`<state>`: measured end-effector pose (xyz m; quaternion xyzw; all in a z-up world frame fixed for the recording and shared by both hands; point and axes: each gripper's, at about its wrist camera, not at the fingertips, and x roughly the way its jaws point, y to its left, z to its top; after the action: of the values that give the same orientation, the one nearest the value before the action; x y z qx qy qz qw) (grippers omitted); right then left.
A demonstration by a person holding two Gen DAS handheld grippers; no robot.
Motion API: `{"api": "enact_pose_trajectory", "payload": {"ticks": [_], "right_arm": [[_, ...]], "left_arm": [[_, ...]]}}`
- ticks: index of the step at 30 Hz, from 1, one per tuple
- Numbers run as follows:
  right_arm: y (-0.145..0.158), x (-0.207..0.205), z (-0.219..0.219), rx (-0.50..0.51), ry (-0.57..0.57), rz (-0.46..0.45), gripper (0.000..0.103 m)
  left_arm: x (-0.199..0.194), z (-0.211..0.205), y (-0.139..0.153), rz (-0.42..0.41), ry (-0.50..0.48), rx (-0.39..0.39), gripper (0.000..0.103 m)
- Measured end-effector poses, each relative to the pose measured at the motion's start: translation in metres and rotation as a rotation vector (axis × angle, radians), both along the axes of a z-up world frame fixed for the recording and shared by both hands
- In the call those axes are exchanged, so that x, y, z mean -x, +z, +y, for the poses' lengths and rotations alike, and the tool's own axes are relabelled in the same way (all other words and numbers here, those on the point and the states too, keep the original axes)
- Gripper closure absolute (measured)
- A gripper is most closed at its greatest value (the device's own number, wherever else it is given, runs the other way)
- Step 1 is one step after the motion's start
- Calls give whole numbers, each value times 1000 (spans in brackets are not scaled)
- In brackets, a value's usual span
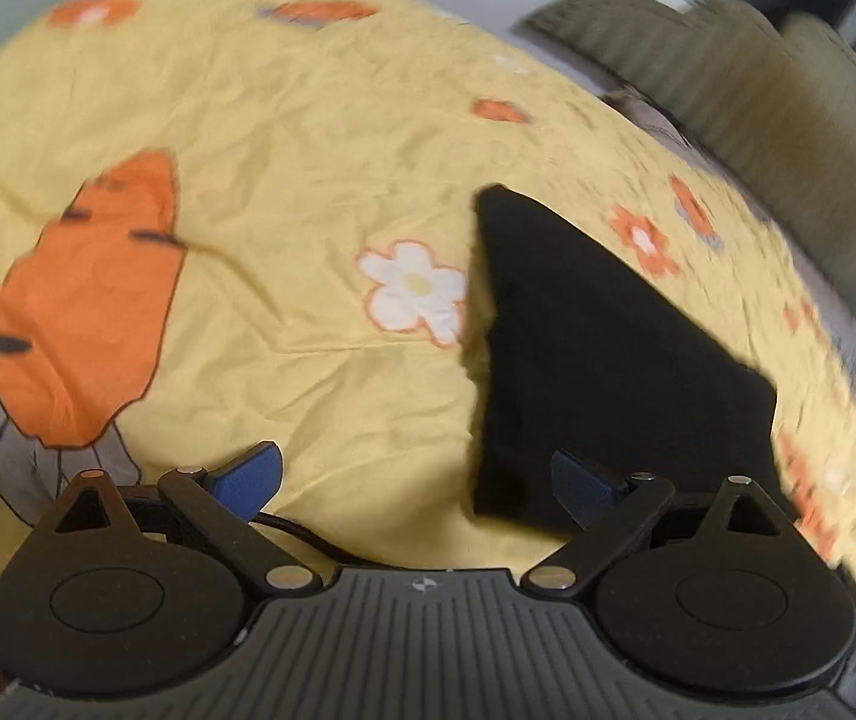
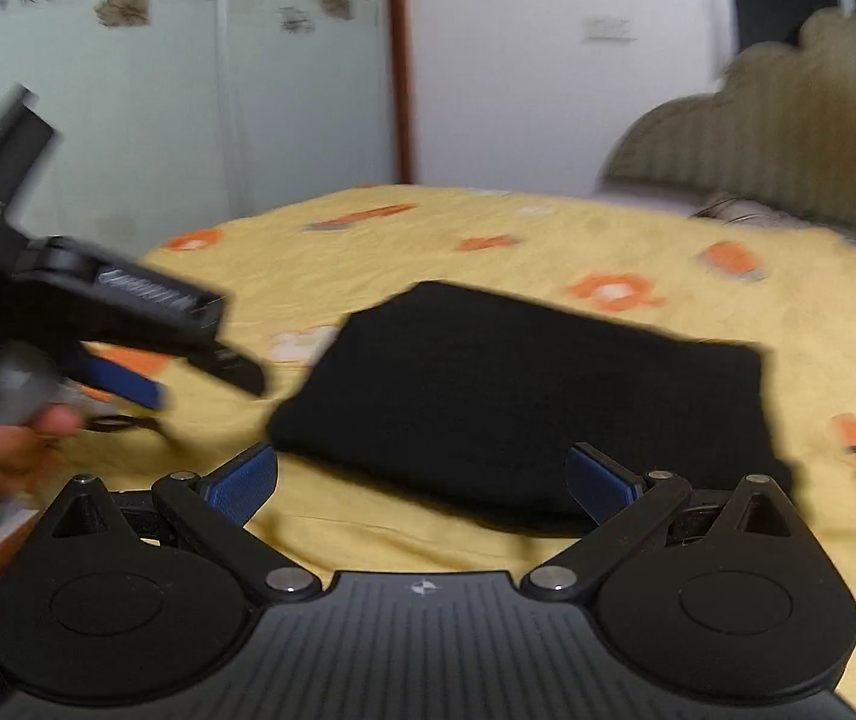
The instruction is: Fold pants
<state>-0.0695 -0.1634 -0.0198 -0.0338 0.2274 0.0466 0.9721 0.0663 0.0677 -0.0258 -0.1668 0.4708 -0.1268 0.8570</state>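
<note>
The black pants (image 1: pixel 602 354) lie folded into a compact flat block on the yellow bed sheet (image 1: pixel 308 138). My left gripper (image 1: pixel 416 480) hovers open just left of the block's near edge, with nothing between its blue pads. In the right wrist view the folded pants (image 2: pixel 524 396) rest straight ahead, and my right gripper (image 2: pixel 422 480) stands open above the block's near edge, holding nothing. The left gripper (image 2: pixel 188 378) also shows there at the far left, blurred and held by a hand (image 2: pixel 2 450).
The sheet (image 2: pixel 698 240) carries orange carrot (image 1: pixel 86 300) and flower prints (image 1: pixel 416 288). An olive padded headboard (image 1: pixel 788 138) rises at the right end of the bed. A pale wall (image 2: pixel 128 90) and a white door stand behind the far edge.
</note>
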Motion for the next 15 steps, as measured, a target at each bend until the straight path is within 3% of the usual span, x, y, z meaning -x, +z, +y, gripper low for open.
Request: {"api": "enact_pose_trajectory", "payload": {"ticks": [4,6,8,10,12,15], "right_arm": [[-19,-7,53,416,69,-87,0],[-34,-15,75,569,97,-97,1],[-45,-25,86,658,87,-107,1],[-52,-31,92,711,70,-110,4],[-49,-29,90,716,54,-122,4],[-37,-29,70,589,50,-86,4]], "left_arm": [[-7,10,4,20,4,79,6],[-11,10,2,45,-31,117,6],[-16,7,-3,82,-63,139,6],[-15,8,-6,93,-72,151,6],[-9,10,-2,45,-102,120,6],[11,7,6,-118,-213,-31,7]]}}
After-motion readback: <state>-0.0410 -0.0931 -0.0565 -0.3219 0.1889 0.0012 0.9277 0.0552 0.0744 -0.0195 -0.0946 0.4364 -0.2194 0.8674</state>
